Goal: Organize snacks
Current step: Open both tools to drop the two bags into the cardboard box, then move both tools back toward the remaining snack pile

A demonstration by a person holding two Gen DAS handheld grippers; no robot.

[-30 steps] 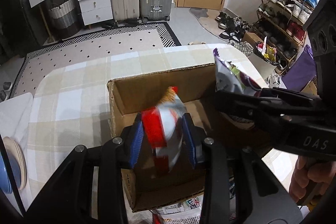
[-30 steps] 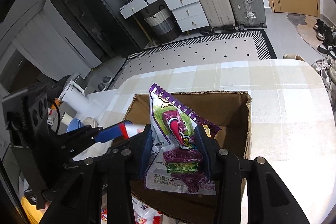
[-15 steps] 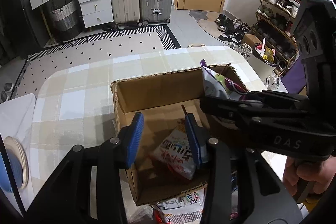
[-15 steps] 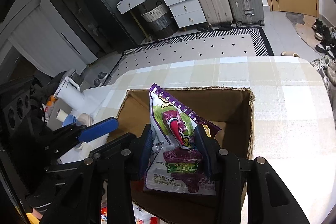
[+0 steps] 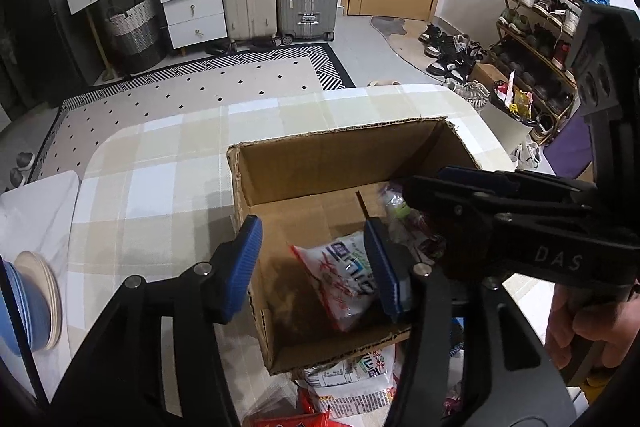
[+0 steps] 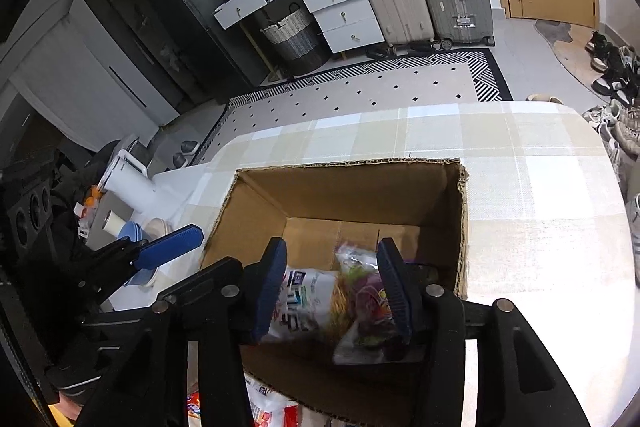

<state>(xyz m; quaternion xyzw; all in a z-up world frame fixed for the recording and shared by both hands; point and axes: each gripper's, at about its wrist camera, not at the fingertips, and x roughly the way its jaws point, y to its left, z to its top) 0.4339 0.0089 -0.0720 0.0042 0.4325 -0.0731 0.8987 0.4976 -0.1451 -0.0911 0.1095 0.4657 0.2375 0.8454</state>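
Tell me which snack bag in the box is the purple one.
The purple snack bag lies at the right end of the cardboard box, under the right gripper. The other, a red-and-white snack bag, lies left of it.

Two handheld grippers, built alike: the left gripper (image 5: pixel 314 259) has black plastic arms, each ending in a ribbed blue pad, with a round silver screw head at every pivot. The right gripper (image 6: pixel 332 287) shows the same black linkage, blue ribbed pads and silver screws. Seen from the left wrist camera, its black body bears the pale letters "DAS" and a block with round holes. A bare hand (image 5: pixel 588 331) wraps its handle; no sleeve shows.
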